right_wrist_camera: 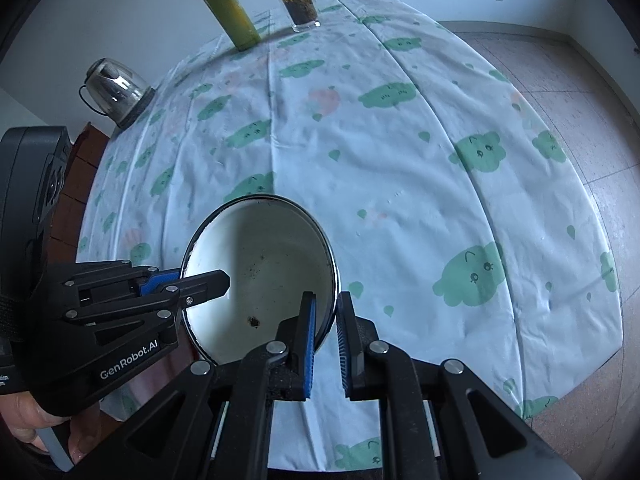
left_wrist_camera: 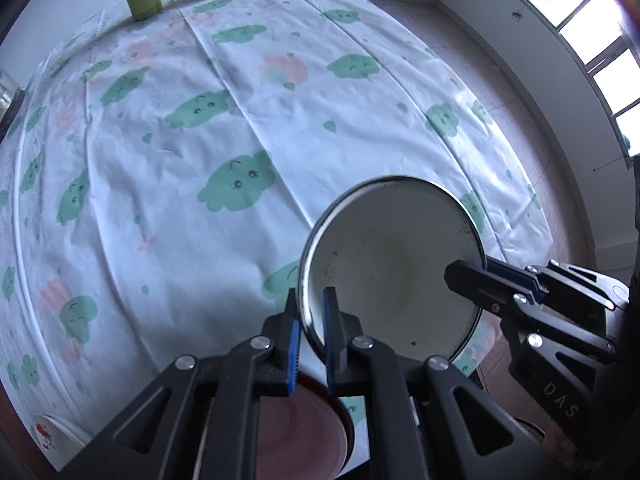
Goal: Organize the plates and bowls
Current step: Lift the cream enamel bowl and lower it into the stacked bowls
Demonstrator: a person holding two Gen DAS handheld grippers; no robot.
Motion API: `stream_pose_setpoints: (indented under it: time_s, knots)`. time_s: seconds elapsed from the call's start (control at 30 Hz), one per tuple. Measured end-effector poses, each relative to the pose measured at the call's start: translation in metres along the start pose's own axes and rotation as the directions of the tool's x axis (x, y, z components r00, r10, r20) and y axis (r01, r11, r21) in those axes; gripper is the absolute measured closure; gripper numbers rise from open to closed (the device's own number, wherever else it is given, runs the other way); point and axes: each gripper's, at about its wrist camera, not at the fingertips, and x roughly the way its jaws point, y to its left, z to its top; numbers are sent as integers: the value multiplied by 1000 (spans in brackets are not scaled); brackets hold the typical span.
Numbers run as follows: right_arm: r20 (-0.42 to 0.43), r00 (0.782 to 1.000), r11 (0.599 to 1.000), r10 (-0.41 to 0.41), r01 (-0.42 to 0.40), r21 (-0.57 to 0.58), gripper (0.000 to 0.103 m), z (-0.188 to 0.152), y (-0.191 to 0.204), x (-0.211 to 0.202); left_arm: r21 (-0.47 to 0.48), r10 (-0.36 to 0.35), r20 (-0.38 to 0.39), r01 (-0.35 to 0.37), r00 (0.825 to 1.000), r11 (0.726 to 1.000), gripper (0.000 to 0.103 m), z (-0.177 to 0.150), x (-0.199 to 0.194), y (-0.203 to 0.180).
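Bowl [left_wrist_camera: 394,264] | left gripper [left_wrist_camera: 314,320] pinching rim | right gripper [right_wrist_camera: 326,324] pinching opposite rim

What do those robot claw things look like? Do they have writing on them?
Both are black, made of linked bars with round silver bolts. Each finger carries a ridged blue pad. The left gripper says "GenRobot.AI" in white on its side, and the right gripper shows the letters "DAS". A bare hand holds the left one.
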Motion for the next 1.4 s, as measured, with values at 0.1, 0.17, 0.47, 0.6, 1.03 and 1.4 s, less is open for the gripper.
stream_pose_setpoints:
  time_s: [0.1, 0.17, 0.47, 0.6, 1.03, 1.4]
  knots:
    - [3, 1000, 1000, 15, -15, -10, 92, 0, 8, -8, -3, 7, 13, -7, 1000, 1000, 97, -6, -13, 4]
    - [9, 1000, 999, 23, -23, -23, 92, -1, 15, -14, -9, 13, 23, -13, 1000, 1000, 97, -12, -22, 8]
    - [8, 998, 995, 61, -60, -78, 91, -15, 49, -29, -47, 34, 45, -32, 998, 998, 97, -43, -47, 26]
    - [-6, 997, 992, 74, -75, -97, 91, -26, 63, -29, -65, 47, 46, -44, 998, 997, 97, -60, -53, 35]
    - [-80, 993, 979, 84, -97, -179, 91, -50, 106, -7, -150, 81, 22, -77, 996, 986, 97, -99, -49, 69]
    - [-106, 993, 975, 54, -75, -210, 91, -51, 111, 11, -150, 82, -4, -81, 997, 985, 97, -103, -35, 76]
